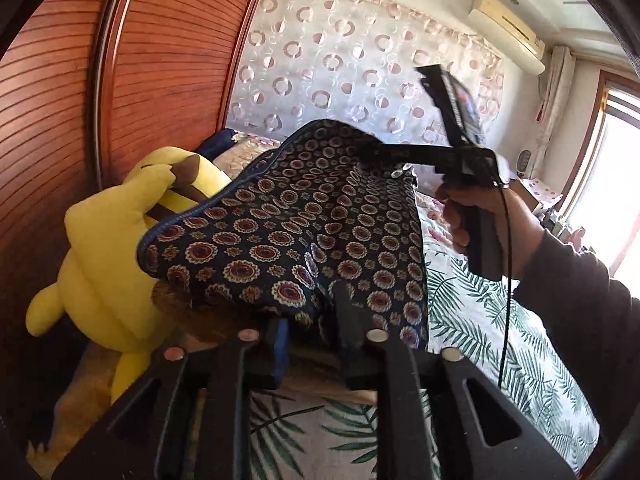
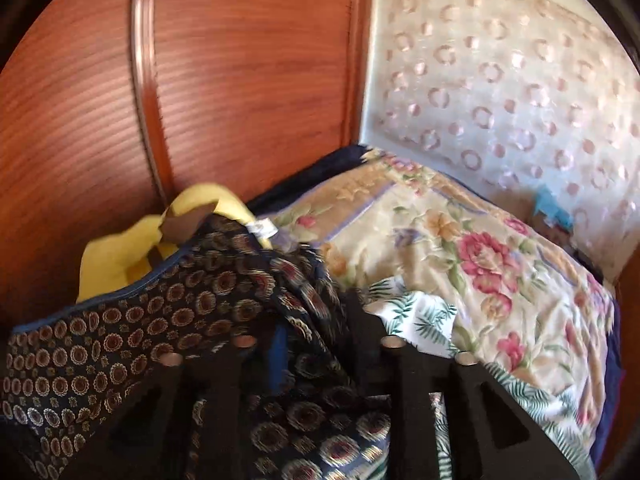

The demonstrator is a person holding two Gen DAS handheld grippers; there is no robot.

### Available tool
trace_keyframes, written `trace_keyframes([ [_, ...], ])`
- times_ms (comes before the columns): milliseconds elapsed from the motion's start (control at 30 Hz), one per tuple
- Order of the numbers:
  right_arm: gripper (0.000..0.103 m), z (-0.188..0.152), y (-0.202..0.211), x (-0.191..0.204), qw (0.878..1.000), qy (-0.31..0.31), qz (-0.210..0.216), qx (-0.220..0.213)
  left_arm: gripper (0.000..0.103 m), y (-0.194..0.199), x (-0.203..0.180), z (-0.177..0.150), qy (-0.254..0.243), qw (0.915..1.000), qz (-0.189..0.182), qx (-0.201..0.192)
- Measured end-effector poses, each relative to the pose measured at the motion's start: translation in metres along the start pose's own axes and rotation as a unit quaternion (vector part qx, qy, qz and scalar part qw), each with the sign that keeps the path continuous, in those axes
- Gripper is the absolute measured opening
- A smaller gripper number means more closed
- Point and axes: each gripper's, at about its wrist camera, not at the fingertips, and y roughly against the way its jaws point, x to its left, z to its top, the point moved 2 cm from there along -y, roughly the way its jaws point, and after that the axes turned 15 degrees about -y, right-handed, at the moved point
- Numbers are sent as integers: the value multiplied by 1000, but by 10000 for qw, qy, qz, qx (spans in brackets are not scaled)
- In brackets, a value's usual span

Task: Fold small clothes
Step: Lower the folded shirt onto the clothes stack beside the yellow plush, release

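A small dark navy garment (image 1: 288, 232) with red and cream medallions hangs stretched in the air above the bed. My left gripper (image 1: 310, 320) is shut on its near lower edge. My right gripper (image 1: 384, 158), held in a hand, is shut on its far upper corner in the left wrist view. In the right wrist view the same garment (image 2: 180, 320) bunches between my right gripper's (image 2: 316, 320) fingers and drapes to the left, blurred.
A yellow plush toy (image 1: 108, 248) sits at the left against a wooden wardrobe (image 1: 120, 80). The bed has a leaf-print sheet (image 1: 480, 328) and a floral quilt (image 2: 460, 248). A padded headboard (image 2: 500, 80) stands behind. A window (image 1: 616, 184) is at the right.
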Motion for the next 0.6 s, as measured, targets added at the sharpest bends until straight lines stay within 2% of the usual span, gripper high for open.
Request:
trace_keyframes([
  [33,50,2,6,-5,9998,-89,-106,-173,36,1,0,0,-28,10000,11,-1],
  [167,54,2,25,-3,9979,-317,196,-526,57,9,-3,1,-199,9998,52,-66],
  [233,55,-4,28,3,9975,-281,396,-520,78,16,-7,-1,-311,9994,113,-131],
  [333,56,-24,21,8,9984,-156,417,-337,83,23,-12,3,-526,9981,229,-231],
  [500,56,-50,-16,-2,9997,-178,136,32,84,30,-14,8,-664,9965,448,-228],
  [600,56,-53,-21,-7,9992,-351,147,-85,84,36,-16,9,-729,9960,460,-251],
])
